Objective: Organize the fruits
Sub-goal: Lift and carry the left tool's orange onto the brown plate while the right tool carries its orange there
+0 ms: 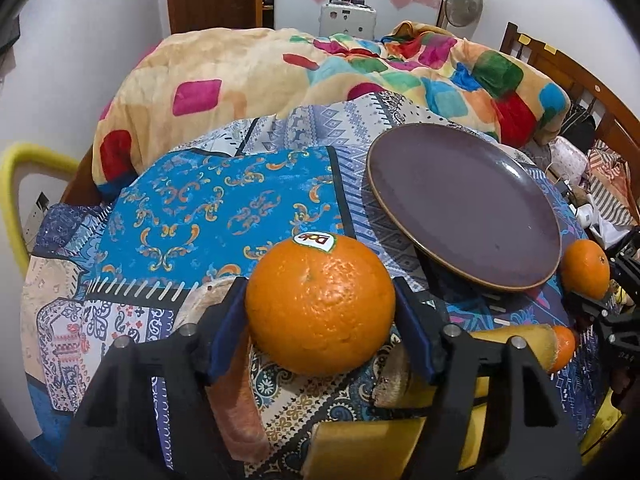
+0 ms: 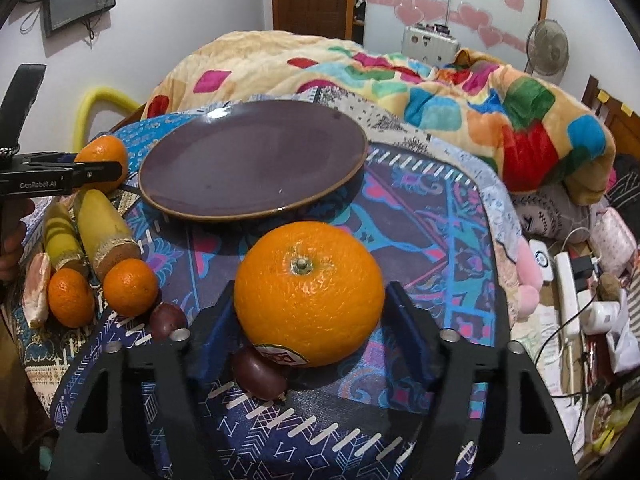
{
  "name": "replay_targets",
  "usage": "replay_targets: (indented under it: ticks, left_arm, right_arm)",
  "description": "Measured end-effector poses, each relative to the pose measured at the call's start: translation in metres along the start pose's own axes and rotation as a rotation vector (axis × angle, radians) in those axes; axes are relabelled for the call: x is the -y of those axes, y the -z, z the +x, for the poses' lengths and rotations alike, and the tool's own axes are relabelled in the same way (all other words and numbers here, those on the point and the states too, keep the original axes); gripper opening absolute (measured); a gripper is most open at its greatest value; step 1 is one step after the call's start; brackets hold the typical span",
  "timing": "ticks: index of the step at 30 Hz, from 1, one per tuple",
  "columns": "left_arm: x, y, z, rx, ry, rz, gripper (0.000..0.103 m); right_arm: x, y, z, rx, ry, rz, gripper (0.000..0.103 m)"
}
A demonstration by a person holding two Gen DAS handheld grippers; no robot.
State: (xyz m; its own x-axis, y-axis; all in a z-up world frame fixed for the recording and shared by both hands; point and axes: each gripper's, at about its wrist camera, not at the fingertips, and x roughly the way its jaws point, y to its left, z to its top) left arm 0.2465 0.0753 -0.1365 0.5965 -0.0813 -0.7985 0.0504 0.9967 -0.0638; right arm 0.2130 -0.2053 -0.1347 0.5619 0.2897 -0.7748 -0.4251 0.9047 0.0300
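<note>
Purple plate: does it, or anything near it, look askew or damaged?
The round purple ceramic plate sits tilted on the patterned cloth, its near rim raised above shadow. It holds no fruit. No damage or spill shows.

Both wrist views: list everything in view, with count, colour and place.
plate: one, purple-brown, mid-cloth, empty
left orange: one, orange, left of plate
right orange: one, orange, in front of plate
small oranges: two, orange, at the bananas' near ends
bananas: two, yellow, left of plate
dark fruits: two, dark red, beside right orange
cloth: one, blue patterned, under the fruit
blanket: one, multicoloured, behind
left gripper: one, black, closed on left orange
right gripper: one, black, closed on right orange
</note>
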Motion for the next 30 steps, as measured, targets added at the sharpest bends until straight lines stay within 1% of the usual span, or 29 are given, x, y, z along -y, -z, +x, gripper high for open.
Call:
replay_targets:
  ticks: [3, 6, 10, 15, 20, 26, 30]
  left_arm:
    - [0.003, 0.000, -0.002, 0.005, -0.012, 0.018, 0.069]
    - [0.005, 0.000, -0.006, 0.008, -0.012, 0.018, 0.068]
    - [0.012, -0.001, -0.019, 0.042, -0.026, 0.055, 0.068]
    - [0.020, -0.010, -0.039, 0.078, -0.005, 0.063, 0.068]
    - [0.031, -0.022, -0.056, 0.118, -0.001, 0.089, 0.068]
    - [0.041, -0.041, -0.064, 0.140, 0.020, 0.092, 0.068]
    - [0.046, -0.050, -0.065, 0.156, 0.031, 0.090, 0.068]
  right_arm:
    - [0.000, 0.000, -0.001, 0.005, -0.009, 0.011, 0.061]
    - [-0.001, 0.001, -0.003, 0.013, 0.005, 0.001, 0.061]
    - [0.003, -0.004, -0.015, 0.046, 0.013, 0.006, 0.061]
    - [0.008, -0.019, -0.039, 0.110, 0.045, -0.001, 0.061]
    - [0.012, -0.035, -0.056, 0.167, 0.053, -0.002, 0.061]
    - [0.008, -0.056, -0.071, 0.231, 0.076, -0.028, 0.061]
    - [0.005, -0.070, -0.071, 0.260, 0.078, -0.037, 0.061]
